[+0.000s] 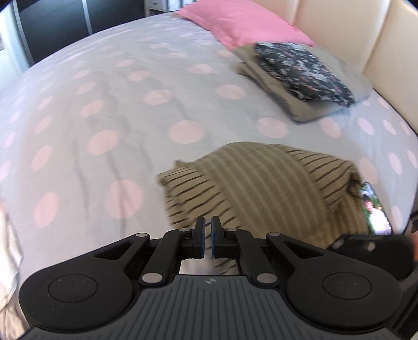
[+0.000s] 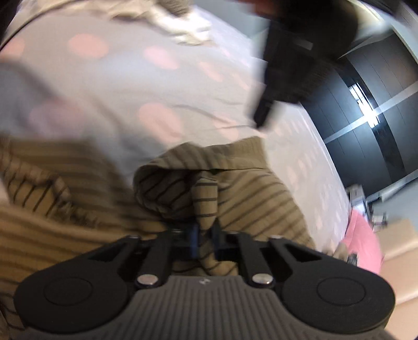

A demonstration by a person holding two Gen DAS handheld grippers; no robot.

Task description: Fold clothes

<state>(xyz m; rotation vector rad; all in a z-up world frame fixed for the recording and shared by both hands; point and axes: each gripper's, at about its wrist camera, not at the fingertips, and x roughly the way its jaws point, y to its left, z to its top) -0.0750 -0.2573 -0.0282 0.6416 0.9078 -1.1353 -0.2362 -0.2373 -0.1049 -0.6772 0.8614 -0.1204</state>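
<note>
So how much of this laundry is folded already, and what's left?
Done: a folded stack sits near the pink pillow, a dark floral piece on top. In hand: the striped top lies bunched on the bed; the right gripper is shut on a fold of it, while the left gripper is shut with nothing between its pads. Left: that top, and pale clothes crumpled further off.

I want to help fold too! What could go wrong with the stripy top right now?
1. The right gripper pinches only a small bunched fold of the stripy top, so it might slip out.
2. The left gripper looks shut with no cloth between its pads, so the top could hang lopsided.
3. A phone lies beside the top; dragging cloth might knock it.
</note>
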